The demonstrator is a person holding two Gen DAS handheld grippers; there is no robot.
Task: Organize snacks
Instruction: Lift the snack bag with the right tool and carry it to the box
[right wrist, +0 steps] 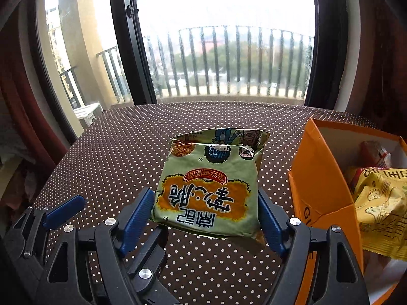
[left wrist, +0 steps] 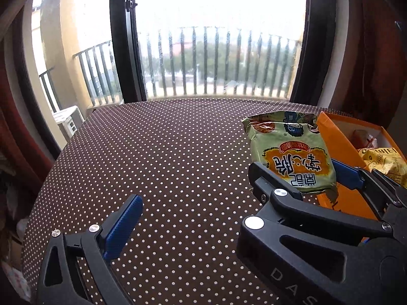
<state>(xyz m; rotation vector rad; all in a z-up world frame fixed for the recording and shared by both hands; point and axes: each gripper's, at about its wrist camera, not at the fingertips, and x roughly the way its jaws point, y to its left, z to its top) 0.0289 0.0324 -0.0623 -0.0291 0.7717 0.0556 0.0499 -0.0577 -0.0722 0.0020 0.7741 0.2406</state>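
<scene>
**Green snack bag held at the edge of the orange box**

Now the right tool [right wrist: 206,216] grips a green snack bag [right wrist: 208,190] by its near end, a blue pad pressed against each side of the pack. The bag's printed face is turned up, its lettering reads upside down from the wrist, and its crimped far end stands up and bends back. Below it is the counter [right wrist: 127,152], covered in a brown cloth with white dots.

To the right of the bag stands an orange box [right wrist: 318,183] with a pale inside. A yellow snack pack [right wrist: 381,213] lies in its near part, and a reddish packet [right wrist: 374,152] lies at its far end. The green bag is outside the box, just beside its left wall; in the left wrist view the bag's right edge overlaps that wall.

The left tool [left wrist: 198,208] stands wide open with nothing between its pads. It is to the left of the right tool, over bare cloth, and one blue fingertip [right wrist: 63,211] shows at the near left in the right wrist view.

Beyond the far edge of the counter is a large window [right wrist: 223,50] with a railing outside.
</scene>
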